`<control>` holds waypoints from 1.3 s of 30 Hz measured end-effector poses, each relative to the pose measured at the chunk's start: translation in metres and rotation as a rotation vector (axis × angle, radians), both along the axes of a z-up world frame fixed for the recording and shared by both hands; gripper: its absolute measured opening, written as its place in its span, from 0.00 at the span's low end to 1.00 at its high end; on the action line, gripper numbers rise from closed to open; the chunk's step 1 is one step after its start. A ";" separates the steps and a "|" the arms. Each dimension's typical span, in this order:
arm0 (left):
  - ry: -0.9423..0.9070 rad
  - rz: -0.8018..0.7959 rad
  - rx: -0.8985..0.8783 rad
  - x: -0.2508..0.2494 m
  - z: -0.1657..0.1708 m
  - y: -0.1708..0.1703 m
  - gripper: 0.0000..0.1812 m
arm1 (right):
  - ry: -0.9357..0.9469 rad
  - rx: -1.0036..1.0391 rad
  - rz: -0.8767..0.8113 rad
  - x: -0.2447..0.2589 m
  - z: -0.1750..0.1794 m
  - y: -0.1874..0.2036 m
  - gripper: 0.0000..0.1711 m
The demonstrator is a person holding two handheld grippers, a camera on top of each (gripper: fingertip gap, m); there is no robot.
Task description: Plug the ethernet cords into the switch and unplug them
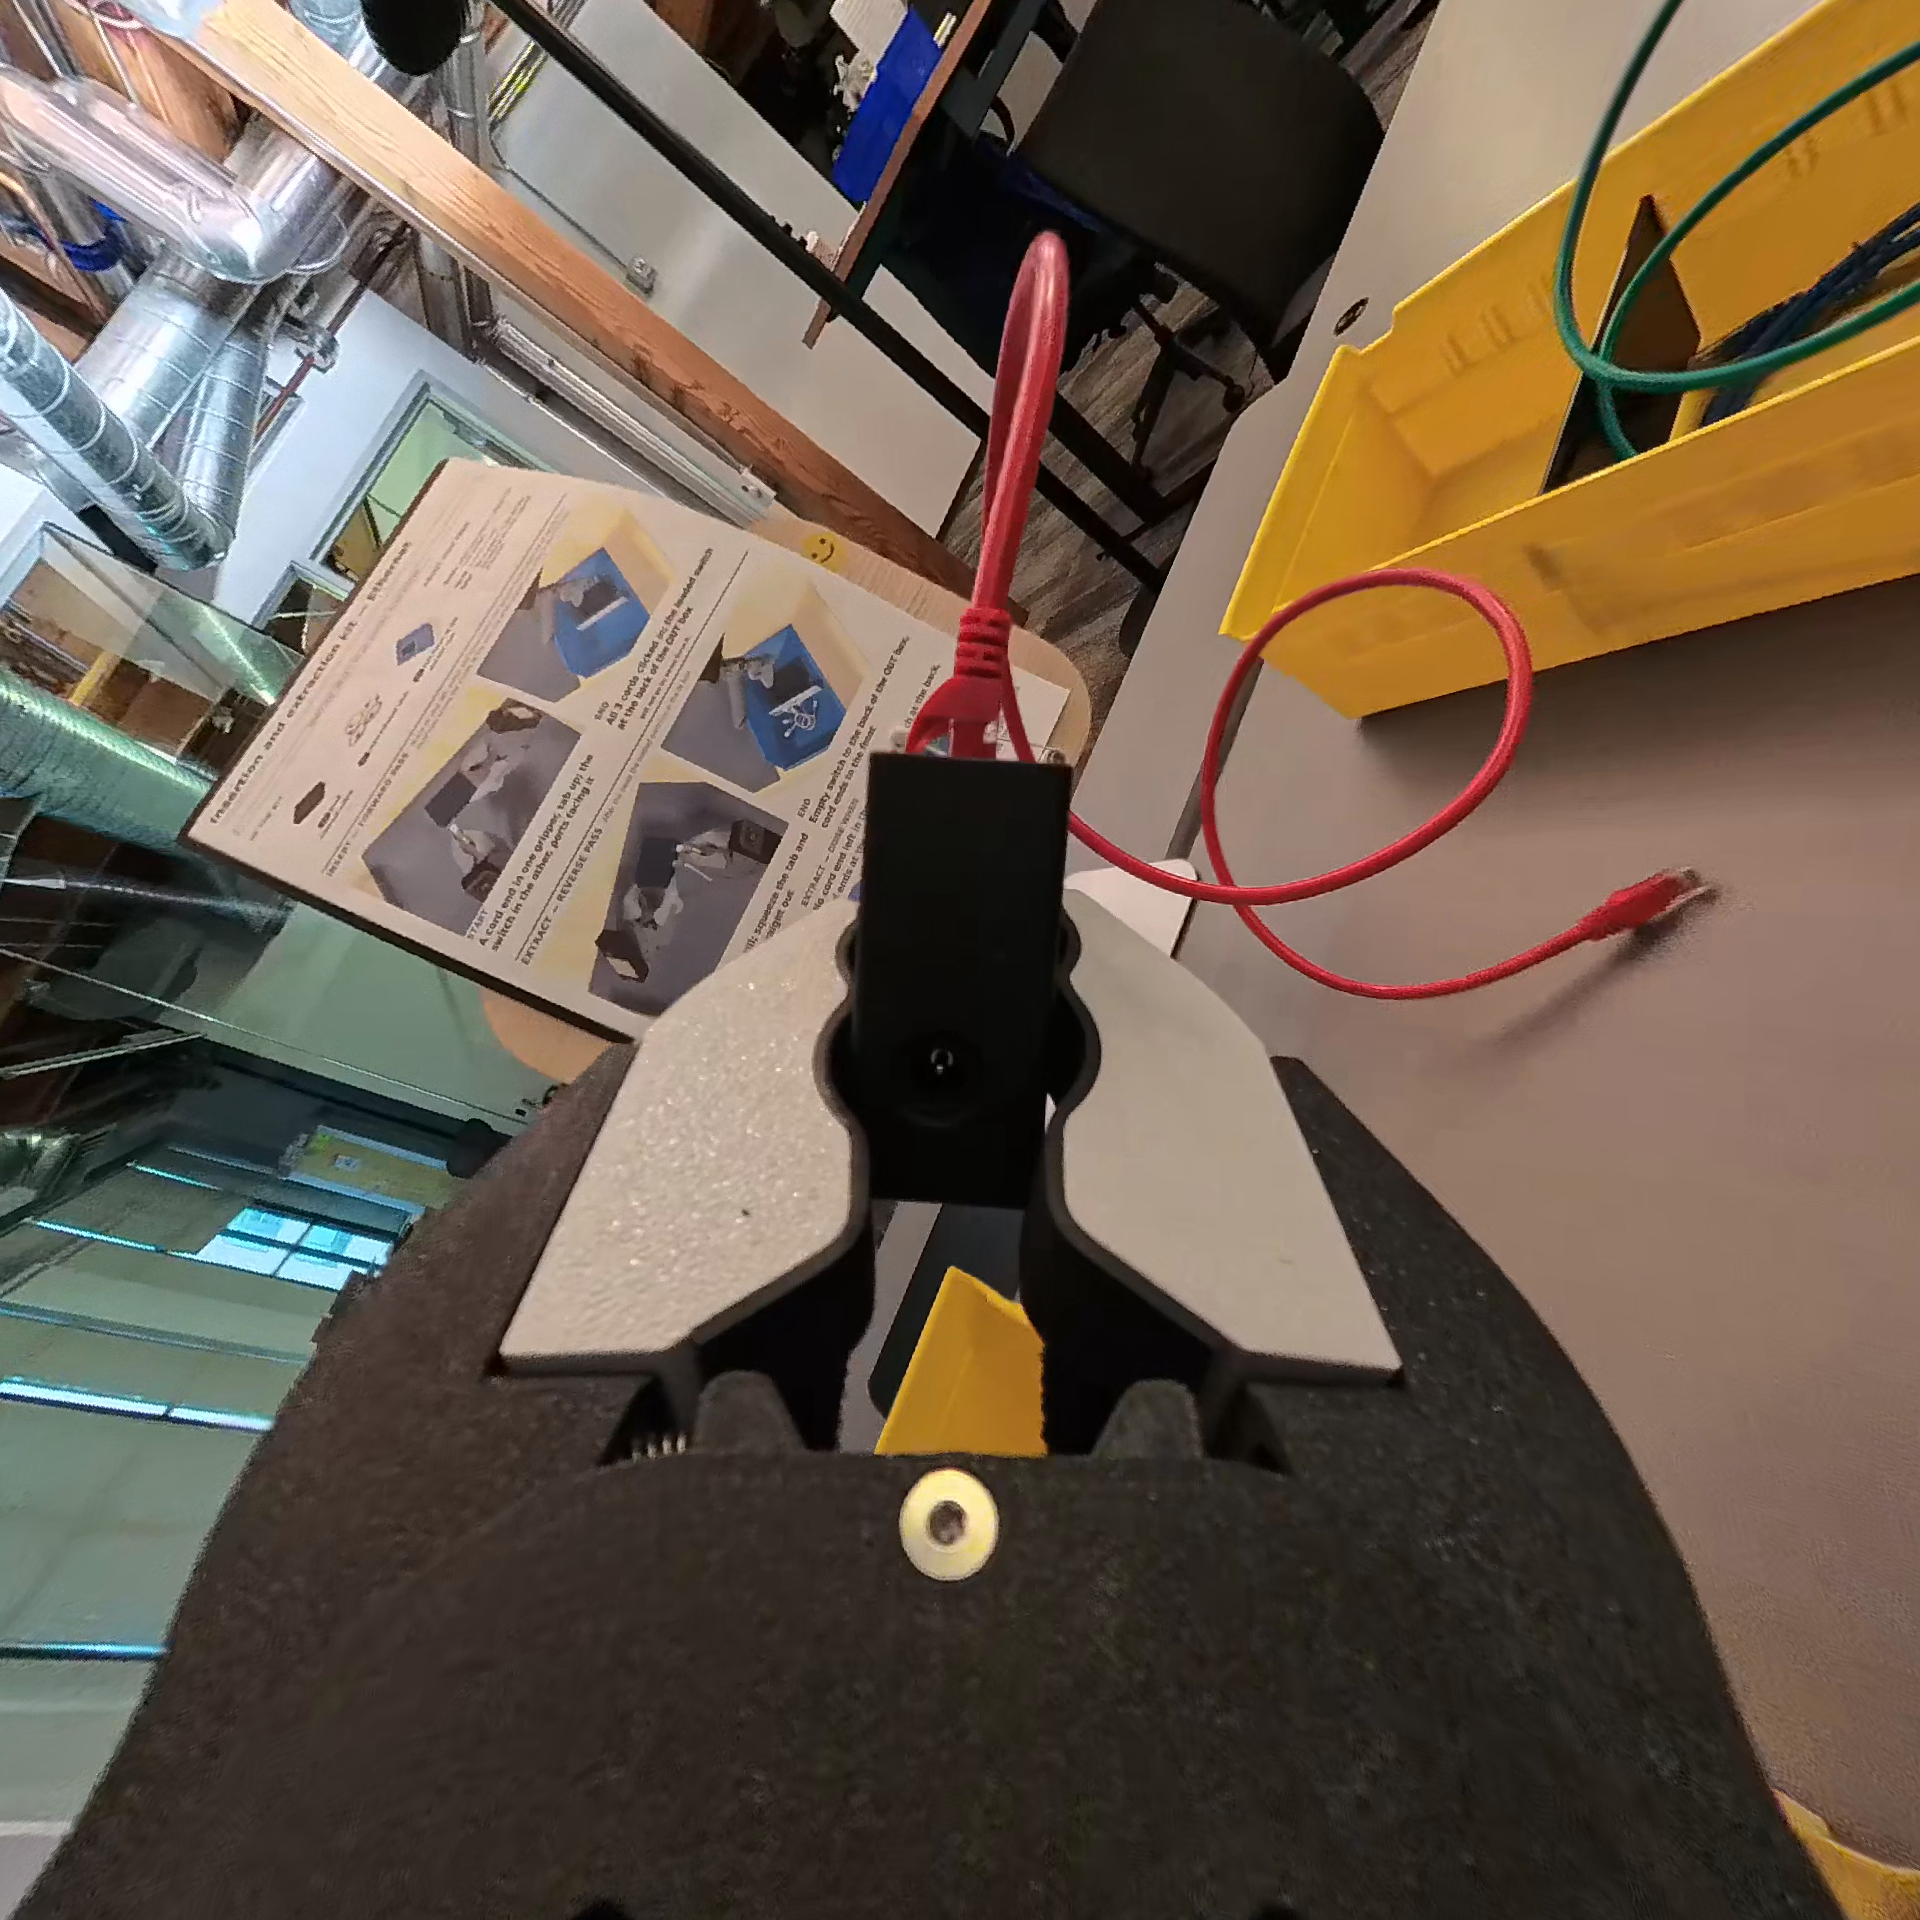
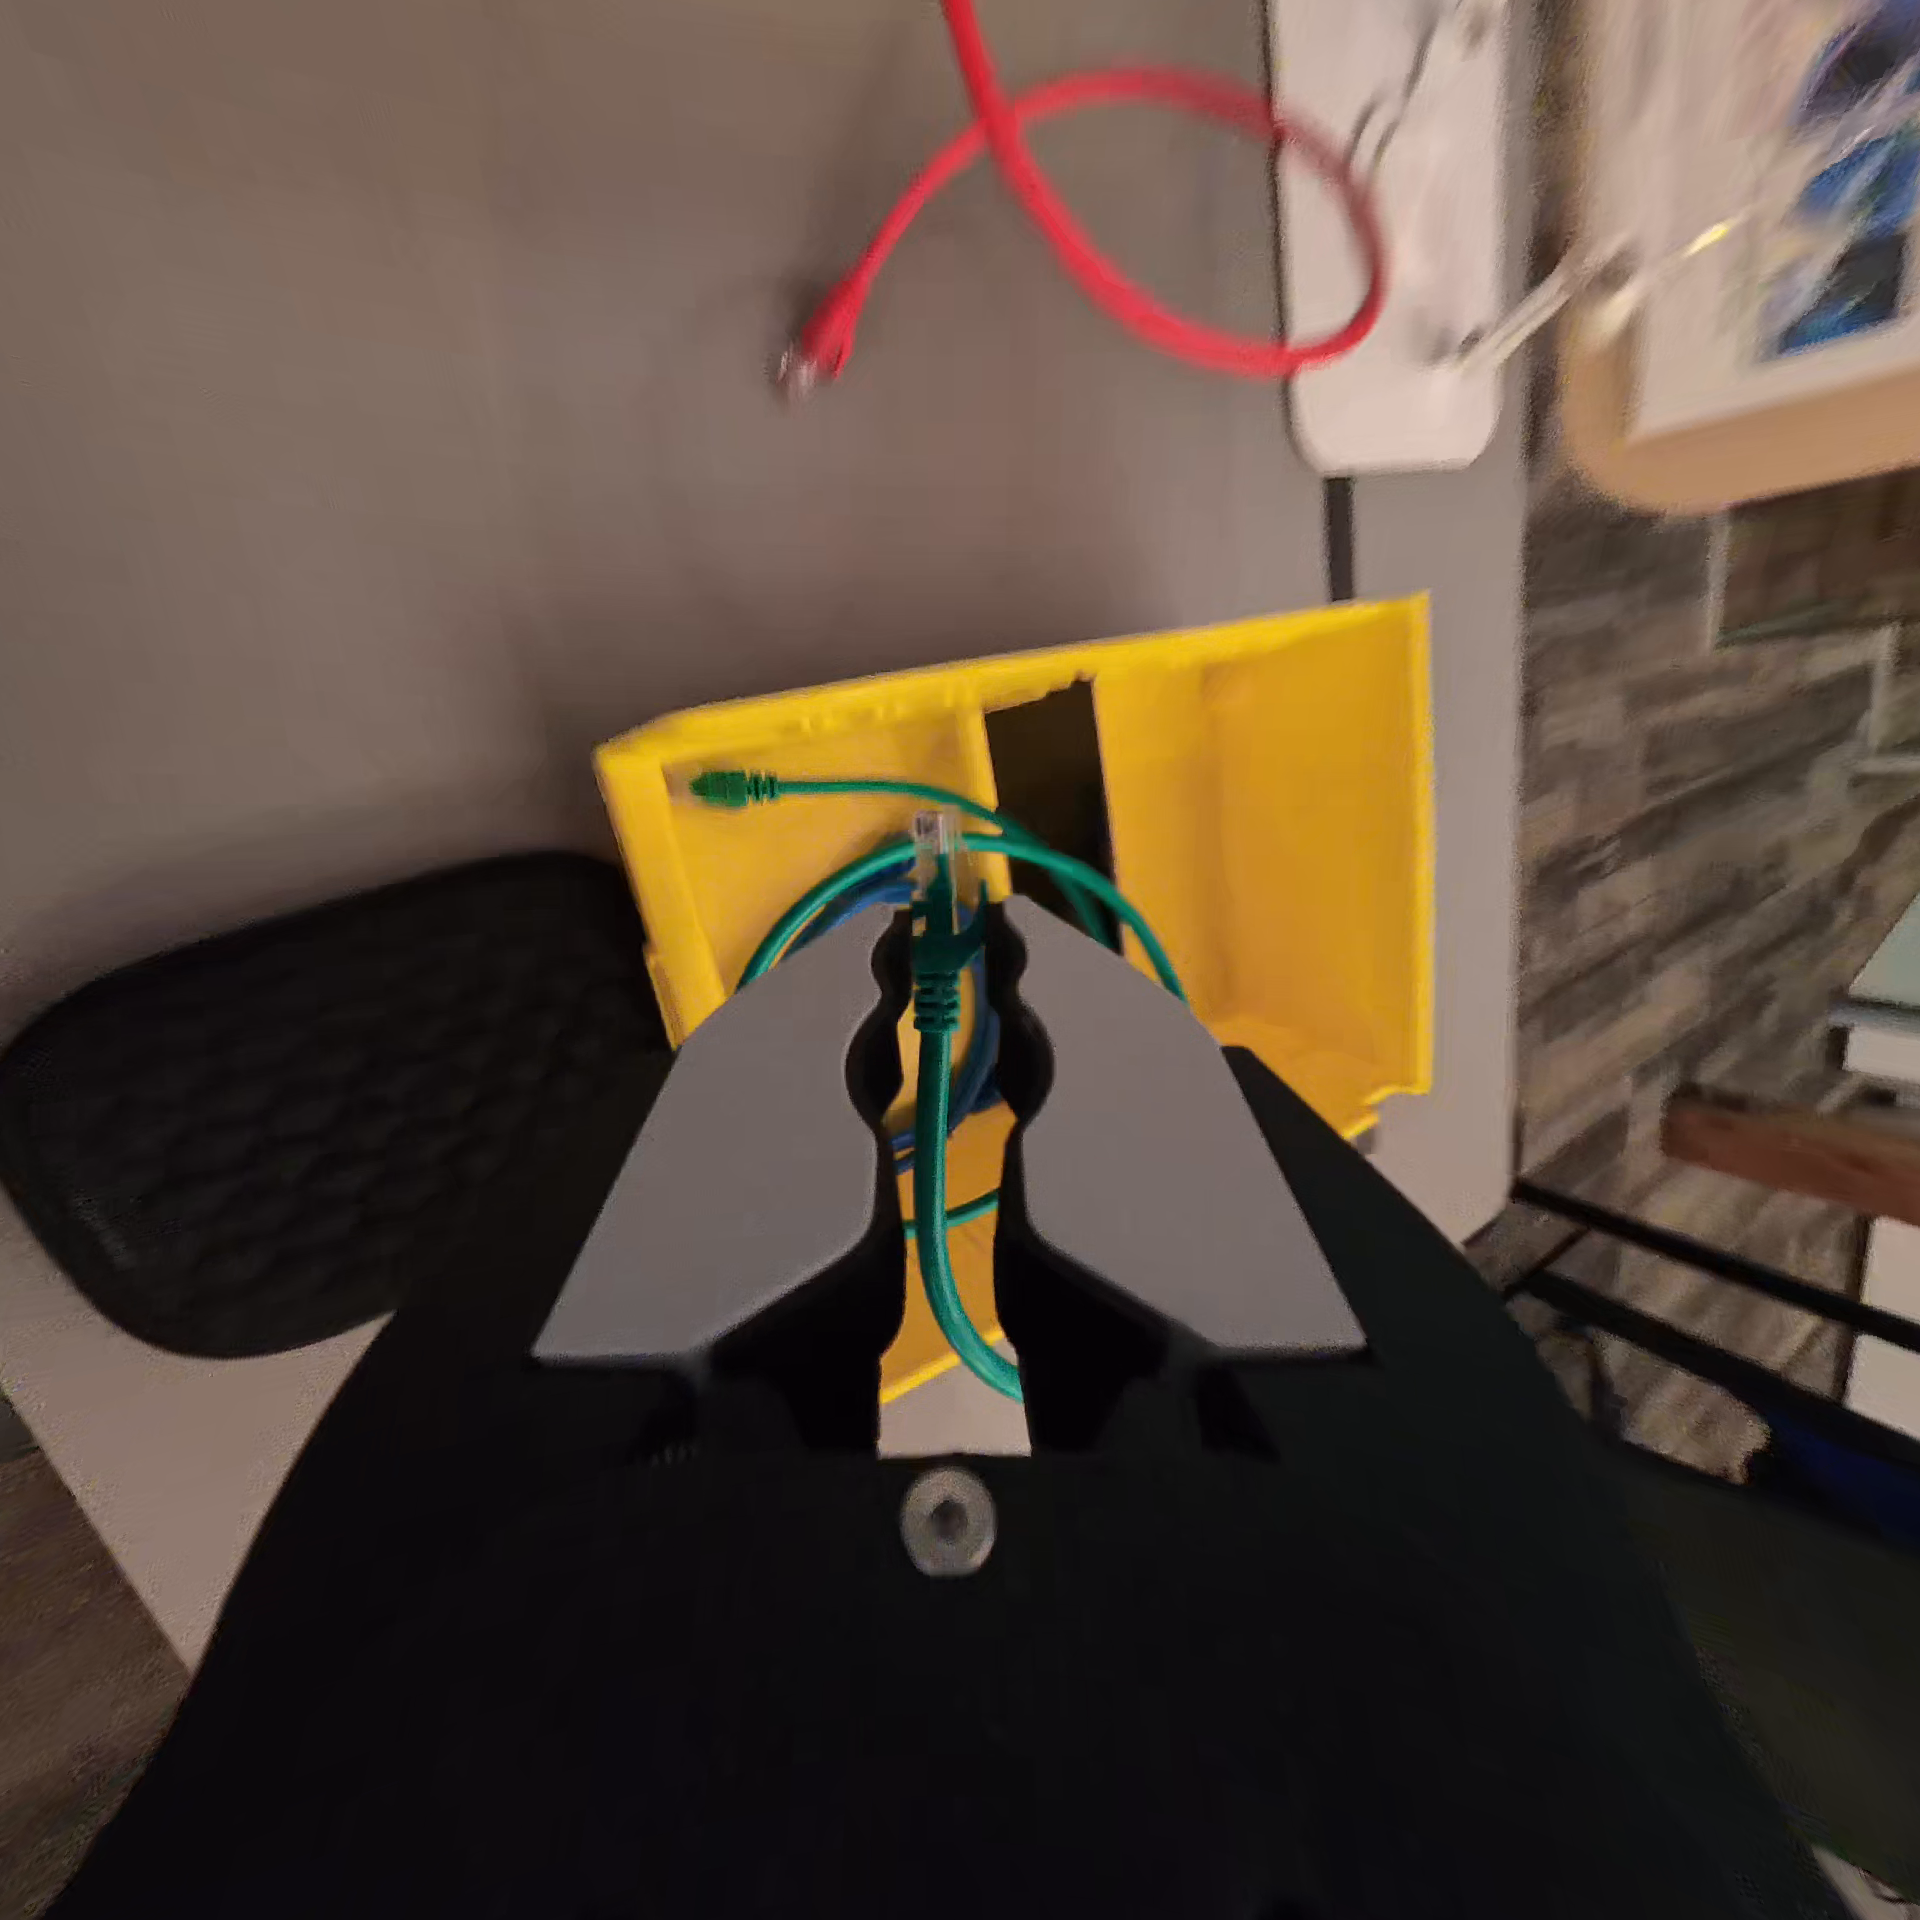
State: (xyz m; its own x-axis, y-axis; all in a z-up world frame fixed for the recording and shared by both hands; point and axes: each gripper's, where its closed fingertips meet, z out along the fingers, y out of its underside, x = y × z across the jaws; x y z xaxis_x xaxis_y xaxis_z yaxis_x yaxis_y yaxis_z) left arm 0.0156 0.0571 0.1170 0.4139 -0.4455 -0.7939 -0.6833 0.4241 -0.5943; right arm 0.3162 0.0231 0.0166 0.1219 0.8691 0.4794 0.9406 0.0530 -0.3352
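Red cord [image 1: 1361,769] was already plugged into the switch [image 1: 961,977] clenched in the left gripper [image 1: 961,935], its free end on the grey surface [image 1: 1558,1247], while the right gripper [image 2: 948,925] pinched the green cord [image 2: 940,987] above the yellow bin [image 2: 1309,831], still to be plugged.

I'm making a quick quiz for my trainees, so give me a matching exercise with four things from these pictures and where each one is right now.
Things:
1. black switch
2. green plug
3. red cord's loose plug
4. blue cord

Places:
A. lying on the grey table
B. clamped in the left gripper
C. coiled in the yellow bin
D. pinched in the right gripper

Pairs: 1-B, 2-D, 3-A, 4-C
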 end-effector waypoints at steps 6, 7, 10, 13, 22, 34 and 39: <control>-0.015 -0.062 -0.004 0.006 0.003 -0.010 0.16 | 0.129 -0.252 -0.099 0.017 -0.086 0.023 0.11; -0.018 -0.068 -0.006 0.005 0.003 -0.011 0.16 | 0.169 -0.293 -0.083 0.012 -0.088 0.018 0.15; -0.020 -0.107 -0.031 0.005 0.000 -0.015 0.16 | 0.369 -0.285 0.027 -0.015 -0.049 0.003 0.19; -0.026 -0.143 -0.034 0.010 0.001 -0.019 0.16 | 0.495 0.016 0.131 -0.051 0.033 0.005 0.25; 0.085 -0.168 0.006 0.040 -0.004 -0.032 0.16 | 0.263 0.617 0.626 -0.217 0.127 -0.035 0.22; 0.120 -0.190 0.034 0.054 -0.004 -0.040 0.16 | 0.153 0.616 0.647 -0.238 0.112 -0.016 0.10; 0.129 -0.193 0.034 0.055 -0.005 -0.041 0.16 | 0.151 0.638 0.643 -0.237 0.111 -0.016 0.10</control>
